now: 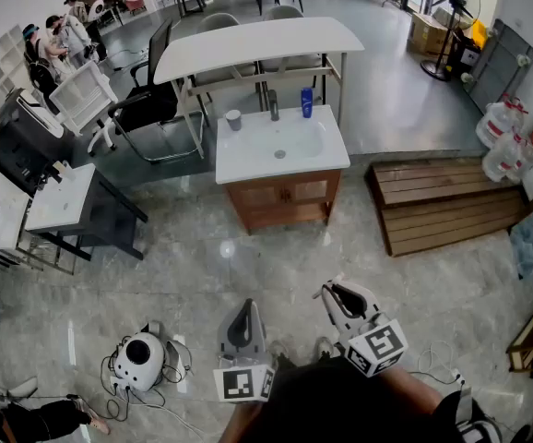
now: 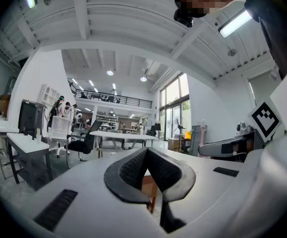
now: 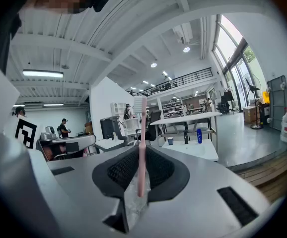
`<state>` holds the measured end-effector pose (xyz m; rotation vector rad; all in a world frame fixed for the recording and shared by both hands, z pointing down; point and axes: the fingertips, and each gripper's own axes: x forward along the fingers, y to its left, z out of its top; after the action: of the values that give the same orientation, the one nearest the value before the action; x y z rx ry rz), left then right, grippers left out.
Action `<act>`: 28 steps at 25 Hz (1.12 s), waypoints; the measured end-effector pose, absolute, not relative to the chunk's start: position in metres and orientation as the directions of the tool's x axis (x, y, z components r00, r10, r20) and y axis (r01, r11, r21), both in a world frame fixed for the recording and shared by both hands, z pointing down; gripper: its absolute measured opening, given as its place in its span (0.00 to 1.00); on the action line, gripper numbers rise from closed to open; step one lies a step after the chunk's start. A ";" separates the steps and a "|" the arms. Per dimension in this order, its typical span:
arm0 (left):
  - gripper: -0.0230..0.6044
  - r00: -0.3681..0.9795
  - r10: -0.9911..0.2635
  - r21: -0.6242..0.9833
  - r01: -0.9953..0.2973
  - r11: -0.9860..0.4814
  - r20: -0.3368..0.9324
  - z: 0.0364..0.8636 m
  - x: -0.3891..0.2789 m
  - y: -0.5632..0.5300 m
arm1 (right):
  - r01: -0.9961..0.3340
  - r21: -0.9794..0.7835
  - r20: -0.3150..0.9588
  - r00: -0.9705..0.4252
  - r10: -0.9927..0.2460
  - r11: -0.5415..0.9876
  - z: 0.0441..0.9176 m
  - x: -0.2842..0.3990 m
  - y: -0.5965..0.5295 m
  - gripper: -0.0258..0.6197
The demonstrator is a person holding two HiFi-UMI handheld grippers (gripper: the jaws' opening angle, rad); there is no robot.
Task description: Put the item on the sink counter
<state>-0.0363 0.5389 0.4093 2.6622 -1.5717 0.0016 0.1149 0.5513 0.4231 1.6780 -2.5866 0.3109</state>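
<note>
The white sink counter (image 1: 248,160) on a wooden cabinet stands a few steps ahead across the tiled floor. On its back edge are a blue bottle (image 1: 307,102), a cup (image 1: 234,119) and a faucet (image 1: 273,107). My right gripper (image 1: 333,293) (image 3: 141,155) is shut on a pink toothbrush (image 3: 141,143) in clear wrap, which points upright from the jaws. In the right gripper view the sink counter (image 3: 205,151) lies far off. My left gripper (image 1: 244,314) (image 2: 147,152) is shut with nothing in it. Both are held low, near my body.
A wooden bench (image 1: 446,201) lies right of the sink. Behind it stands a white table (image 1: 257,44) with a black chair (image 1: 151,100). A desk (image 1: 59,201) is at the left, a white round device with cables (image 1: 139,358) on the floor nearby. People stand far left.
</note>
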 end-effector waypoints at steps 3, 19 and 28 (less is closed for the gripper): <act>0.06 0.485 -0.874 0.043 -0.874 -0.483 0.023 0.409 -0.035 0.533 | -0.907 -0.143 0.142 -0.416 -0.898 0.397 0.422 0.115 0.546 0.11; 0.06 0.504 -0.863 0.049 -0.863 -0.503 0.025 0.411 -0.059 0.518 | -0.910 -0.170 0.128 -0.401 -0.907 0.379 0.421 0.091 0.533 0.11; 0.06 0.533 -0.845 0.052 -0.845 -0.532 0.026 0.411 -0.100 0.505 | -0.927 -0.165 0.134 -0.360 -0.923 0.337 0.419 0.054 0.523 0.11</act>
<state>-0.1002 0.5051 0.4113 2.6997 -1.4899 -0.0027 0.0539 0.5226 0.4193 1.7683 -2.5555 0.3329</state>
